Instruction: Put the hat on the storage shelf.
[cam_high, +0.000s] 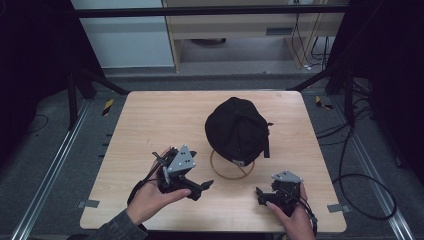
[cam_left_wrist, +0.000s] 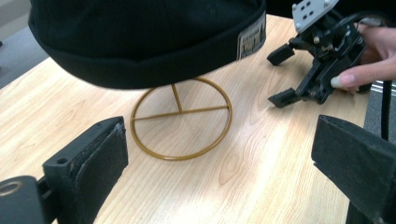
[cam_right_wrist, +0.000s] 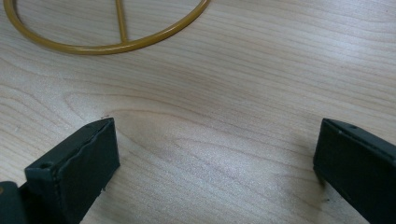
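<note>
While one black cap (cam_high: 236, 131) sits on top of one golden wire stand (cam_high: 231, 167), it occupies the bench (cam_high: 150, 125) slightly right of centre, toward two o'clock from the bench's middle. In the left tool view the cap (cam_left_wrist: 140, 37) carries one small rectangular label (cam_left_wrist: 251, 42) on its lower band, and the stand's round base ring (cam_left_wrist: 181, 119) lies flat on the wood with a cross-bar and one upright stem rising into the cap. One dark strap hangs from the cap at its three o'clock side in the high view.

Two tools are present, one per hand. Left tool (cam_high: 202, 186): held by the left hand (cam_high: 152, 197) at about seven o'clock from the cap, jaws spread apart with nothing between them, pointing toward the stand; it is near the base ring but apart from it. One grey three-cornered plate (cam_high: 181, 161) sits on top. Right tool (cam_high: 261, 194): held by the right hand (cam_high: 292, 217) at about five o'clock from the cap, jaws likewise released and empty, low over bare wood. In the right tool view the ring (cam_right_wrist: 107, 44) lies beyond the jaws, not touching them. The right tool (cam_left_wrist: 280, 77) also appears in the left tool view, jaws parted.

One bench of pale wood grain carries everything. Dark floor with cables (cam_high: 360, 185) surrounds it.
</note>
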